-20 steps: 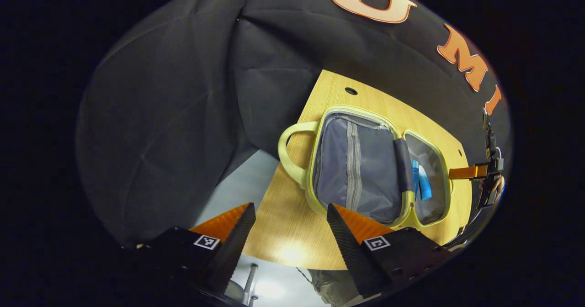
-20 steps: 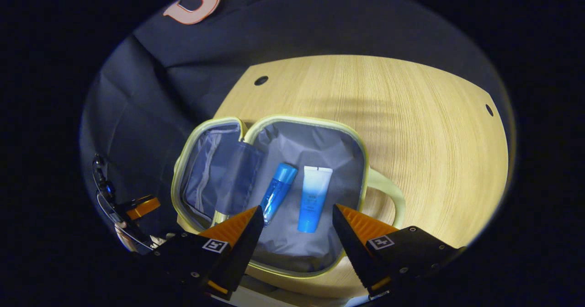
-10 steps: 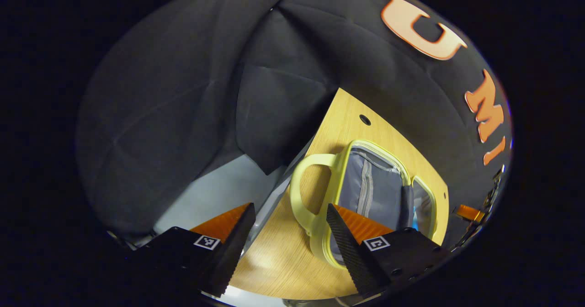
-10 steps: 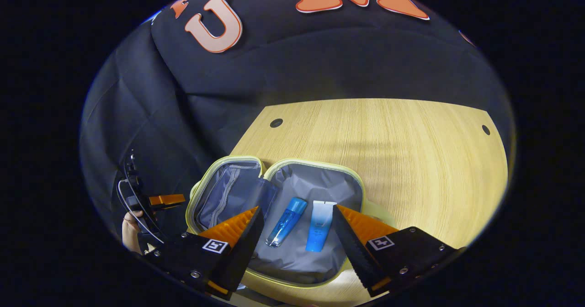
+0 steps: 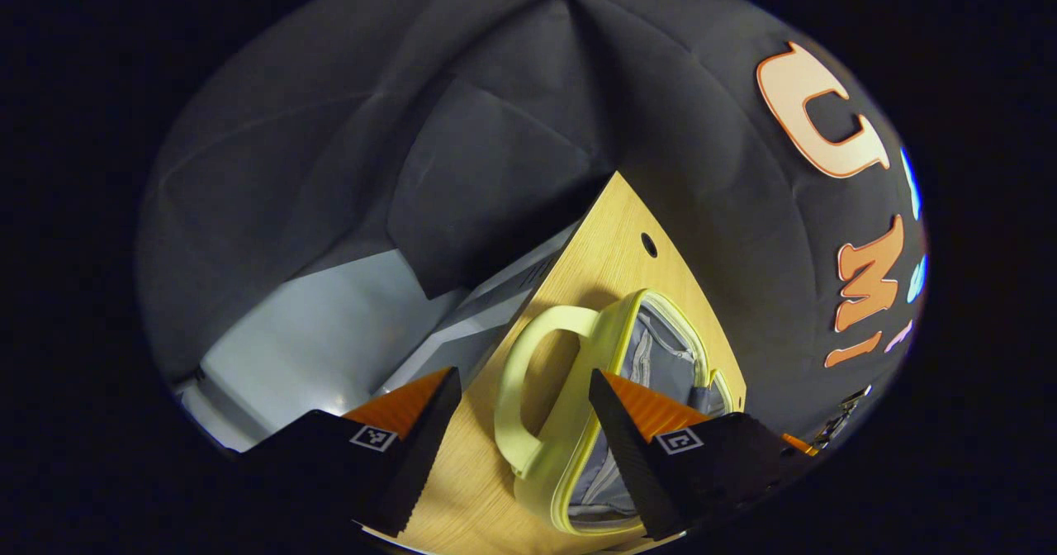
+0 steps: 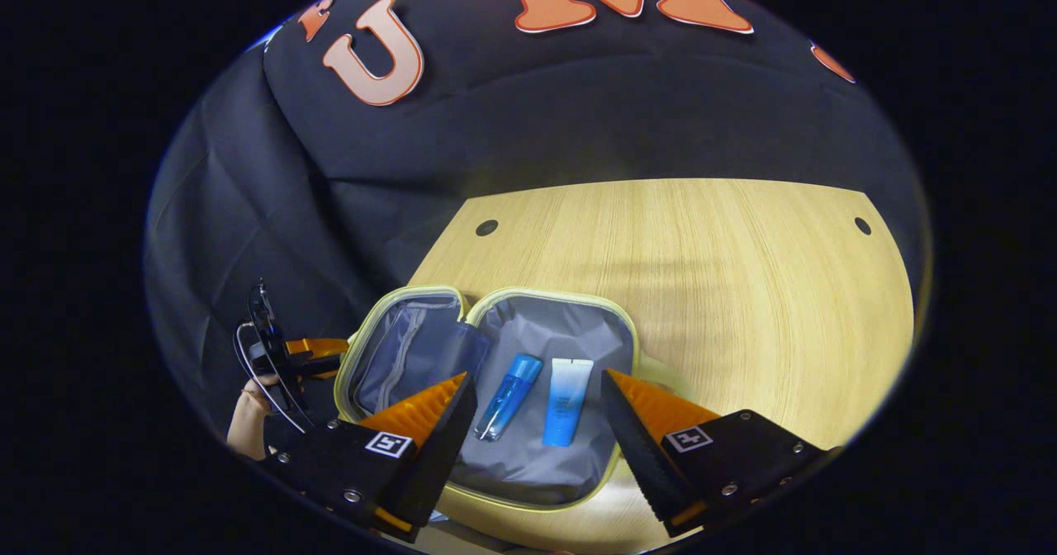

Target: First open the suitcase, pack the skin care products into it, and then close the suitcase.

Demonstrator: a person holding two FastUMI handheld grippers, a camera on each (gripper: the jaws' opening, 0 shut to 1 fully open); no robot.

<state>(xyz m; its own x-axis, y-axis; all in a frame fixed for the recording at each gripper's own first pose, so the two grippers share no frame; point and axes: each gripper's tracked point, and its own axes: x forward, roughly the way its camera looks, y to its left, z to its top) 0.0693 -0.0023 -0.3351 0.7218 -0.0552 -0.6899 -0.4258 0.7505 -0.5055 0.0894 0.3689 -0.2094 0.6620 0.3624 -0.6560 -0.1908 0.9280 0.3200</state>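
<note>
On the wooden bench (image 6: 702,274) the suitcase (image 6: 528,448) lies open flat. The right hand-held gripper (image 6: 537,410) hovers over it, jaws wide, empty. Bottle (image 6: 508,386) and tube (image 6: 566,402) lie parallel inside, long axes pointing away. The left hand-held gripper (image 5: 516,423) gapes, empty, beside the handle (image 5: 528,390).

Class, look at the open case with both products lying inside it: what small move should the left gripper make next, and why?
Probably ease the left gripper, jaws open, forward onto the yellow handle lying between its fingers, then shut. The suitcase lies open flat with the blue bottle and tube already inside, so only closing remains.
</note>
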